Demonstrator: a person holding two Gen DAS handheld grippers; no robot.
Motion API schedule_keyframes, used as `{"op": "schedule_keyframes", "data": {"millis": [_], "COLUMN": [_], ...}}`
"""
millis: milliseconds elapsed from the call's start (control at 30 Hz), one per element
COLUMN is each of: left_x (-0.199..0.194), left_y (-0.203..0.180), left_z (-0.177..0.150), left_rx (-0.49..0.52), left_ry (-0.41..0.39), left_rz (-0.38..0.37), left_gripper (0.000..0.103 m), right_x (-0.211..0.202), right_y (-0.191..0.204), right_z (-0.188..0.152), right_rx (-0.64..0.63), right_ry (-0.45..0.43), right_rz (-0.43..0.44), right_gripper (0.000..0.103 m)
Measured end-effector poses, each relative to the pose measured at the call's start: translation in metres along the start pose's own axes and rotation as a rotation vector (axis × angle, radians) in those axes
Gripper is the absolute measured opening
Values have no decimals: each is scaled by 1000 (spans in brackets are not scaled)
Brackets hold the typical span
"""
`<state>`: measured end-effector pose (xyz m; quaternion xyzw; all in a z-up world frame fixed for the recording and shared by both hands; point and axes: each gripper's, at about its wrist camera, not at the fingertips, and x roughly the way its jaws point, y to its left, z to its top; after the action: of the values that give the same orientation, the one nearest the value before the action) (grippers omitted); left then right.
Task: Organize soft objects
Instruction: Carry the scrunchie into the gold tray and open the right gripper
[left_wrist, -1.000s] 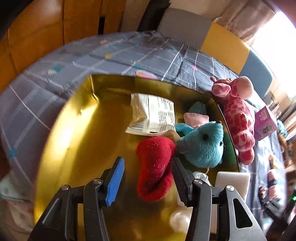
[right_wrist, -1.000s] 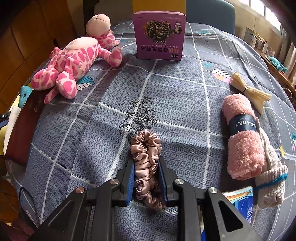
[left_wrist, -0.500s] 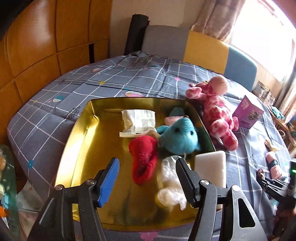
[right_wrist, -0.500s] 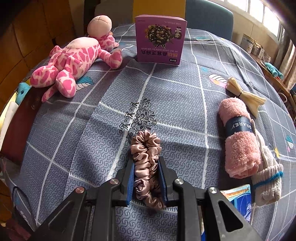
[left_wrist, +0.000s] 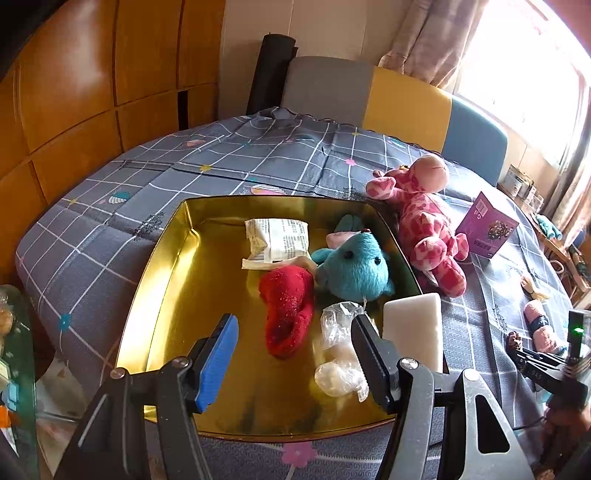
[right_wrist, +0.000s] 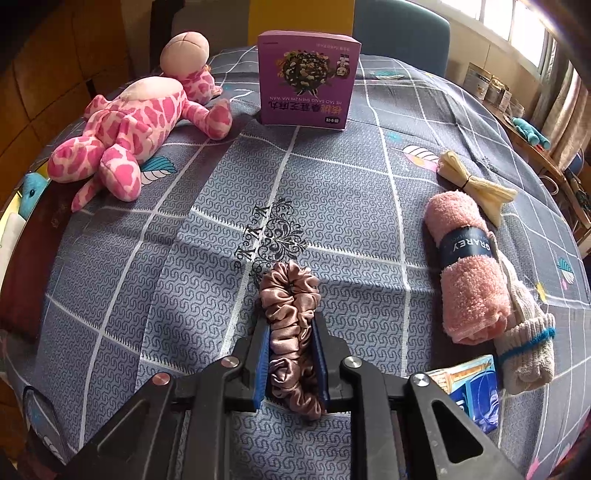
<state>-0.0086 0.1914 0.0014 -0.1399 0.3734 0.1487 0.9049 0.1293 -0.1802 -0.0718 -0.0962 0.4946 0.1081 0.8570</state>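
A lived-in home, by every sign: warm wooden wall panels (left_wrist: 92, 92), a curtained window (left_wrist: 517, 66) letting in daylight, and a cushioned seat back (left_wrist: 388, 99) in grey, yellow and blue. The worktop wears a quilted grey checked cloth (right_wrist: 332, 192), with a pink plush toy (right_wrist: 129, 129) and a rolled towel (right_wrist: 469, 266) lying on it.

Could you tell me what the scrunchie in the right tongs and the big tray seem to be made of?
The scrunchie, clamped in the right tongs, looks like satin: dusty pink, gathered folds with a soft sheen. The tray appears to be gold-toned metal, glossy enough to mirror light on its walls.
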Motion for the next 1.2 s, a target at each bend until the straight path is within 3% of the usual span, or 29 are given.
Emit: {"op": "schedule_keyframes", "data": {"millis": [200, 400, 533, 733, 867, 1067, 1200], "left_x": [-2, -5, -4, -9, -16, -18, -16], "left_y": [12, 25, 36, 59, 78, 92, 99], "left_z": [-4, -6, -5, 1, 6, 9, 9], "left_rx": [-20, -44, -78, -130, -169, -194, -209], "left_ry": [-1, -10, -7, -32, -62, -75, -69], "left_rz": [17, 33, 45, 83, 120, 139, 145], "left_gripper": [64, 64, 64, 65, 65, 65, 65], "right_x": [-12, -45, -69, -98, -97, -66, -40], "right_y": [6, 26, 57, 142, 206, 295, 336], "right_z": [5, 18, 32, 52, 57, 48, 32], "right_rx": [15, 6, -10, -164, -264, -403, -510], "right_ry": [-28, -127, -152, -185, -142, 0, 63], "right_rz": [6, 64, 228, 456, 586, 681, 628], "right_gripper": [19, 18, 18, 18, 18, 19, 21]}}
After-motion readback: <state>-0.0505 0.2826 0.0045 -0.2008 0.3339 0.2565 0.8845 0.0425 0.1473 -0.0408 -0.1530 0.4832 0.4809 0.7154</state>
